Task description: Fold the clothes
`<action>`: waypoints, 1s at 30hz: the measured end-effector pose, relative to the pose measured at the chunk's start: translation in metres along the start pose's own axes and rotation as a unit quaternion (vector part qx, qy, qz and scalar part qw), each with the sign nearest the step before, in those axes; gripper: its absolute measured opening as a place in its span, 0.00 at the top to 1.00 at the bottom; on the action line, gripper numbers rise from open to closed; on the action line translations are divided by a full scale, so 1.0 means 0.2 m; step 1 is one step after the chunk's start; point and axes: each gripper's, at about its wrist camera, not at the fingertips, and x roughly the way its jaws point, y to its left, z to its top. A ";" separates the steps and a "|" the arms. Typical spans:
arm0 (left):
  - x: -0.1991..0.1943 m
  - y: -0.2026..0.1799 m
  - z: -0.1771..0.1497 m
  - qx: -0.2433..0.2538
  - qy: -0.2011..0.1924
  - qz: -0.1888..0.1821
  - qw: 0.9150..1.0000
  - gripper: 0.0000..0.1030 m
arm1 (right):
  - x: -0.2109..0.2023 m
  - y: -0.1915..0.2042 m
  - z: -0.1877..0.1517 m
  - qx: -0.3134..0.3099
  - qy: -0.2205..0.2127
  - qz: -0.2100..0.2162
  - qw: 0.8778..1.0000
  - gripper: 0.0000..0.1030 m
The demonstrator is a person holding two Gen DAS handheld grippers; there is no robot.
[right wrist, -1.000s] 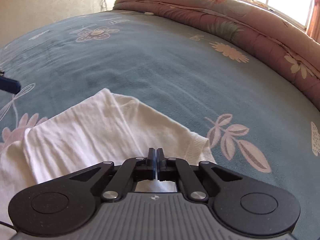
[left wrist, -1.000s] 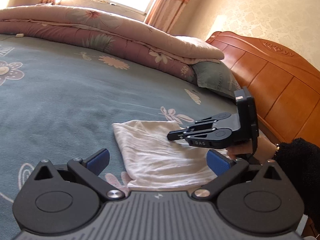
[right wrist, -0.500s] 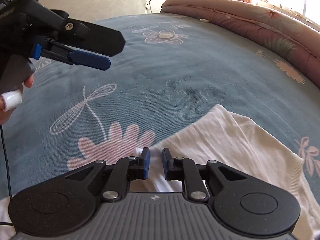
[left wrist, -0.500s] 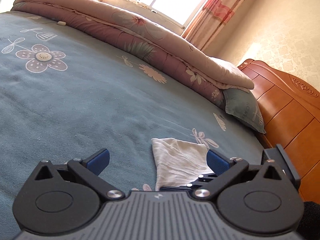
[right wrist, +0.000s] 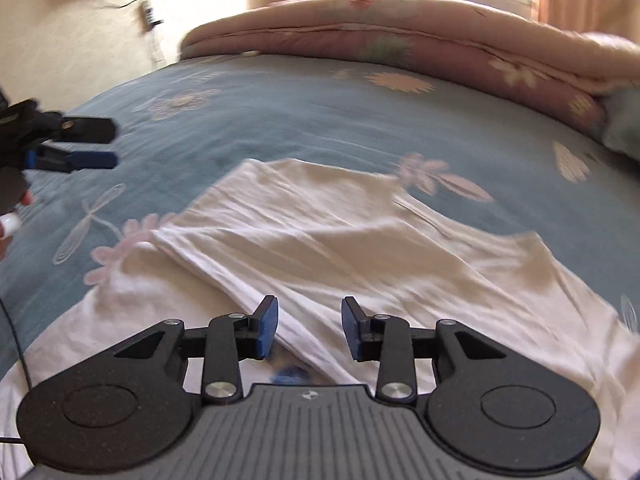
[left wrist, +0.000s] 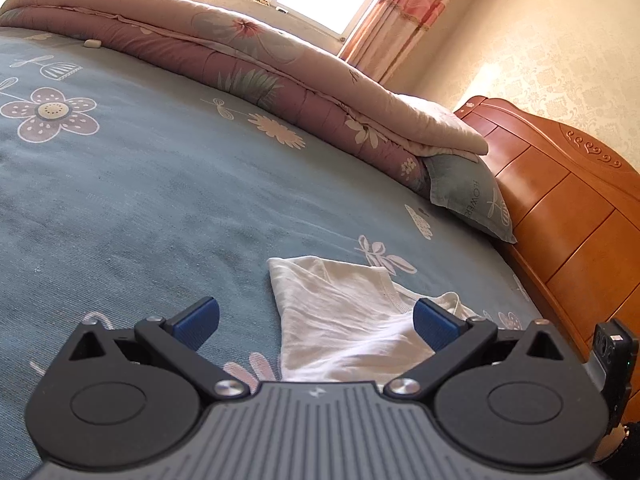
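White cotton fills the space ahead of the left gripper [left wrist: 316, 322] in its own view: a folded shirt [left wrist: 344, 328] lies flat on the blue flowered bedsheet [left wrist: 140, 200], between and just beyond the two blue pads [left wrist: 198, 322], which stand wide apart with nothing touching them. Past the shirt, a rolled pink quilt [left wrist: 248, 52] runs along the far side of the bed, a grey-green pillow [left wrist: 468, 196] sits tucked under its end, and a wooden headboard [left wrist: 568, 200] rises to the right. A black device [left wrist: 612, 348] shows at the right edge.

From the right wrist, the picture is blurred. The right gripper [right wrist: 308, 328] hovers over the shirt [right wrist: 360, 248], a folded edge running under its tips; its jaws are opening and no cloth is pinched between the pads. Off to its left, well apart, the left gripper [right wrist: 86, 144] hangs above the bedsheet [right wrist: 300, 120], held by a hand [right wrist: 14, 200].
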 end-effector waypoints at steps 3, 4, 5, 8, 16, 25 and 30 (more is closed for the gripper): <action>0.02 -0.01 -0.01 0.003 0.008 0.006 1.000 0.01 | -0.06 -0.16 -0.14 0.068 0.014 -0.012 0.998 0.60; 0.03 -0.01 -0.01 0.003 0.011 0.009 1.000 0.01 | -0.09 -0.19 -0.17 0.084 0.008 -0.006 0.996 0.60; 0.03 -0.01 -0.01 0.003 0.013 0.012 1.000 0.01 | -0.11 -0.20 -0.17 0.090 0.005 -0.010 0.996 0.59; 0.04 -0.02 -0.02 0.009 0.020 0.030 0.999 0.01 | -0.14 -0.14 -0.08 0.067 -0.013 -0.013 0.998 0.52; 0.00 0.01 0.01 0.012 0.014 0.060 0.998 0.01 | 0.23 0.29 0.42 -0.018 -0.011 0.052 0.998 0.39; -0.04 0.06 0.03 -0.015 0.013 0.027 0.999 0.01 | 0.68 0.51 0.50 -0.028 0.048 0.071 0.996 0.01; -0.03 0.02 0.02 -0.009 0.038 -0.018 0.999 0.01 | 0.57 0.48 0.51 -0.029 0.034 0.088 0.995 0.02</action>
